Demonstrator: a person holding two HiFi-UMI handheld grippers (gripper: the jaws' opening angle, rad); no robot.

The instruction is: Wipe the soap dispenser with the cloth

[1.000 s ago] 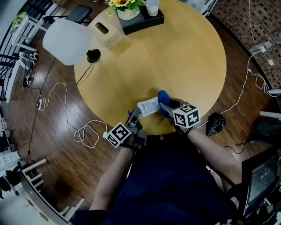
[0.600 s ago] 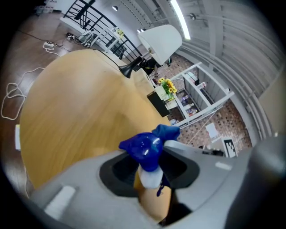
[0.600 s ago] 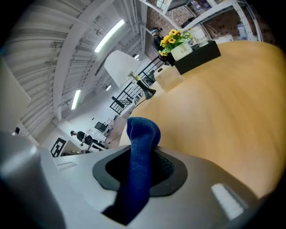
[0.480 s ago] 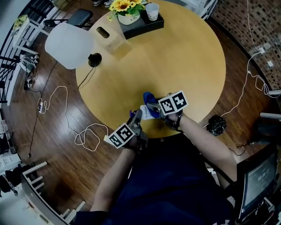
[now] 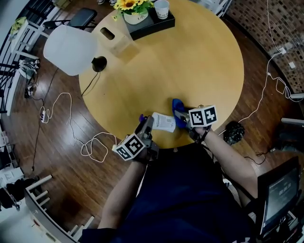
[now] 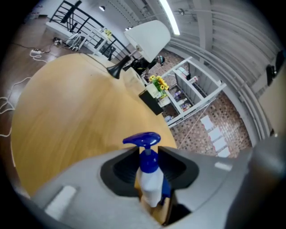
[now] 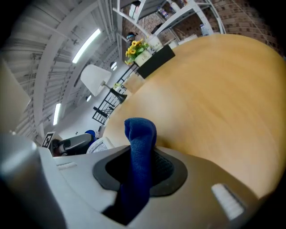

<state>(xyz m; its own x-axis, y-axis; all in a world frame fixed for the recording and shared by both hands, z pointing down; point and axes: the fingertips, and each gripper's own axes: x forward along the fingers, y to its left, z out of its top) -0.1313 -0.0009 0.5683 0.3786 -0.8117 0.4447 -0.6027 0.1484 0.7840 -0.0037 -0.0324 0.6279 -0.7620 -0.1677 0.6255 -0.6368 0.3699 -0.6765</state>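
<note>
A round table [image 5: 199,61] bears a lamp [image 5: 70,49], a wooden box [image 5: 116,39], and a tray [image 5: 154,24] with sunflowers [image 5: 133,4] and a cup [image 5: 162,8].

My left gripper [image 5: 145,125], grey plastic with a marker cube, sits at lower centre of the head view. Its jaws are clamped on the neck of a white plastic soap dispenser with a blue pump [image 6: 148,174]. My right gripper [image 5: 181,116] is just to its right, angled toward it, its jaws pinching a dark blue cloth [image 7: 139,154]. My left forearm [image 5: 124,190] and right forearm [image 5: 233,161] reach up from the bottom edge.
</note>
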